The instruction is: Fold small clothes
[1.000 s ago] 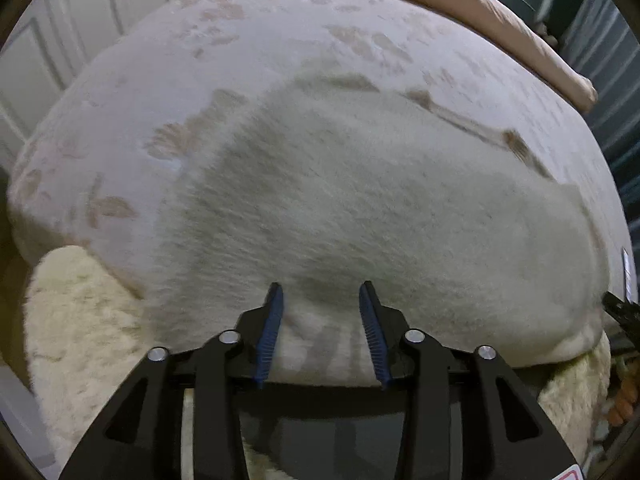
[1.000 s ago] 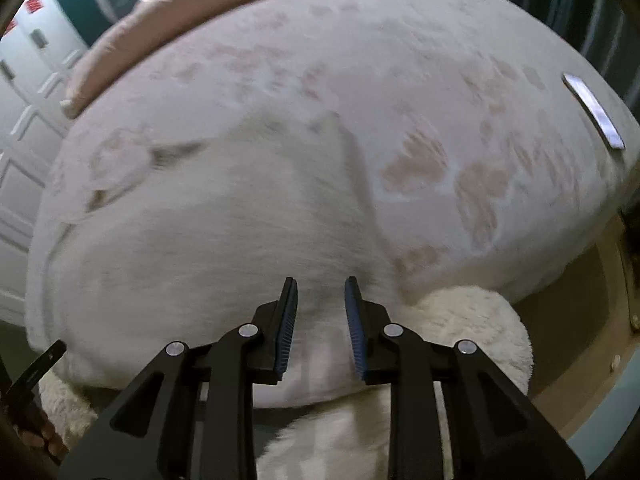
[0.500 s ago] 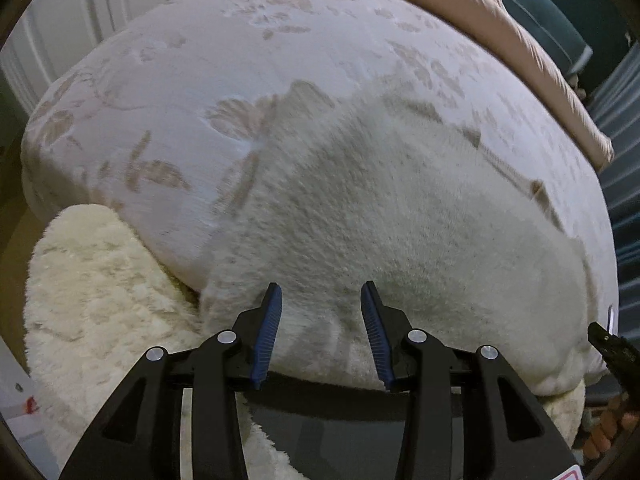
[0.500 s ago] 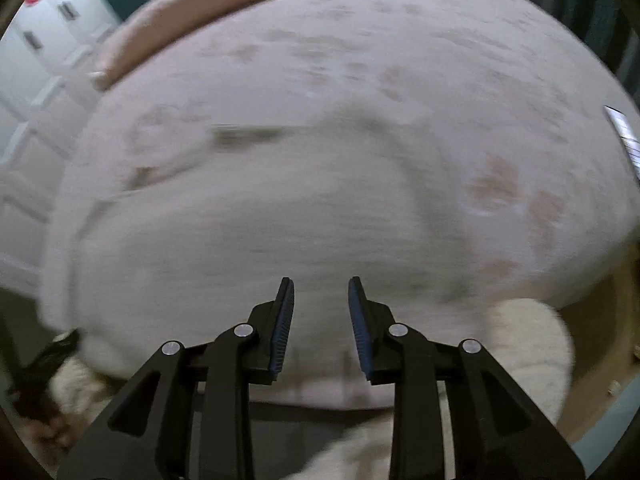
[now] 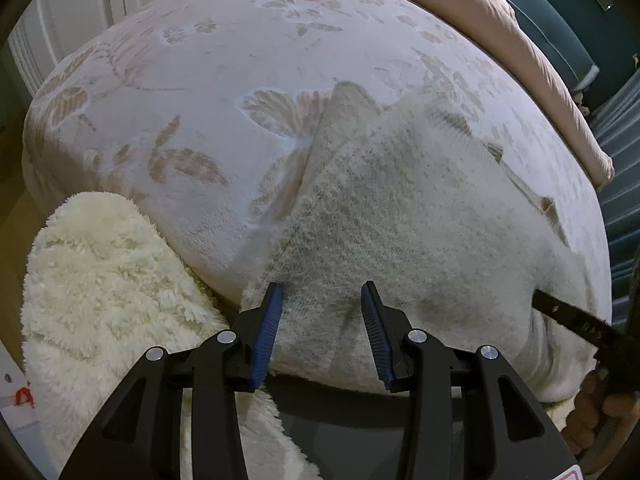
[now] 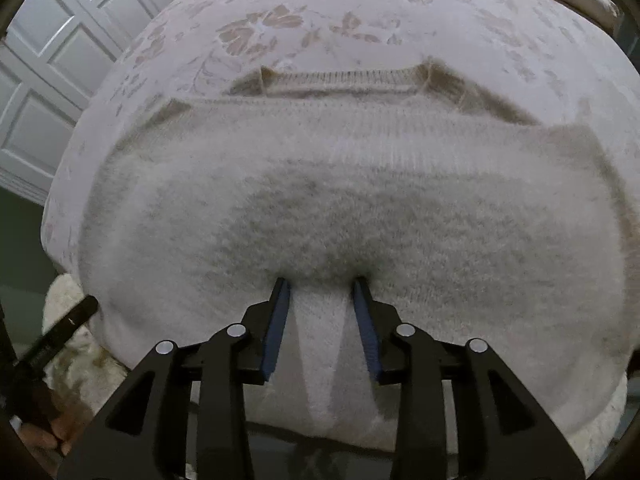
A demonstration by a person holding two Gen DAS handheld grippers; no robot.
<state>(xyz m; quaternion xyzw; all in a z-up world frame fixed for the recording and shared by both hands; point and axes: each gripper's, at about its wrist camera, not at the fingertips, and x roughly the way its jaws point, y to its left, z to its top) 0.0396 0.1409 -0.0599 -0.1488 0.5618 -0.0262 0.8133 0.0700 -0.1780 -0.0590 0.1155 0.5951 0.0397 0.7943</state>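
- Evidently the folding had barely begun: the fuzzy sweater [image 6: 360, 208] lay spread flat on the bed [image 5: 208, 128], its hem draped over the bed's near edge and its ribbed collar toward the far side.
- Left hand-held gripper [image 5: 322, 322] sat at the hem's left corner, jaws apart with knit between them, not closed.
- Right hand-held gripper [image 6: 322, 320] was narrower, a ridge of hem bunched between its jaws.
- Bare bedspread beyond the collar left room to fold; a shaggy rug [image 5: 100, 280] lay below the edge.

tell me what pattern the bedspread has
Pale bedspread with tan flower-and-leaf motifs; clearest in the left wrist view.
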